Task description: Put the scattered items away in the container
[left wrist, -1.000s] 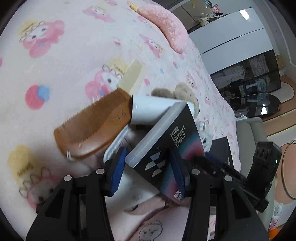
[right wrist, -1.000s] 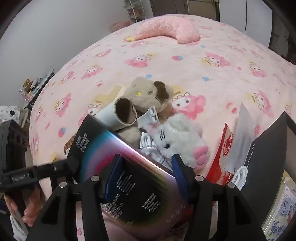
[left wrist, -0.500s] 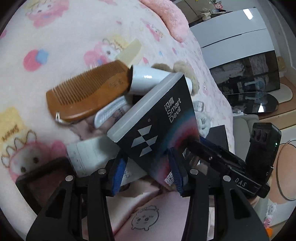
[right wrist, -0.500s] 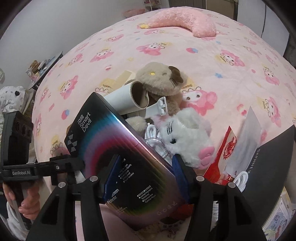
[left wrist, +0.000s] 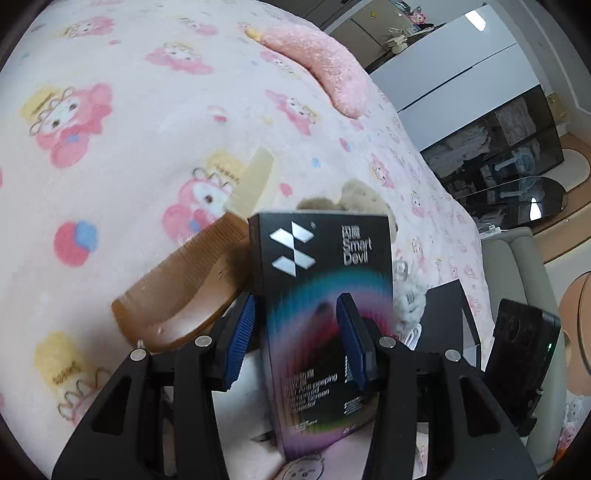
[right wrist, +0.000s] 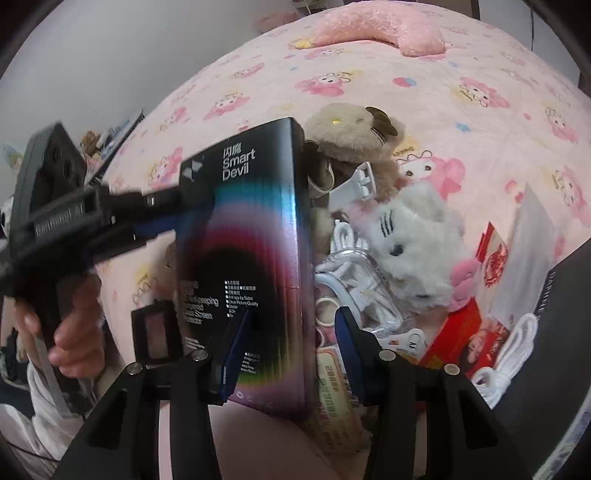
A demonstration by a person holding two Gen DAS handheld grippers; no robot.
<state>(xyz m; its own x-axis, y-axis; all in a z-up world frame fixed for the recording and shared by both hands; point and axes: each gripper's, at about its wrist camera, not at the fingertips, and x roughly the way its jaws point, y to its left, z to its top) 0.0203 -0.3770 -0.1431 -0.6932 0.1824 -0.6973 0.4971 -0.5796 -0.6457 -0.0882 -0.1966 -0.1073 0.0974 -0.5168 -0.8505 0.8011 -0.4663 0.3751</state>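
You get soft, even daylight and few shadows. Motion blur smears the box (left wrist: 325,314) between your fingers and the left gripper (right wrist: 155,221) in the right view. Fisheye bends the bed (left wrist: 129,147) and darkens the corners. A ceiling lamp (left wrist: 476,20) glares.

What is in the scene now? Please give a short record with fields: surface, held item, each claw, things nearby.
surface: pink printed bed cover
held item: black box, held upright
left claw: shut on the black box
right claw: closing, the box is between its pads but not yet gripped
nearby: brown comb, white plush cat, brown plush toy
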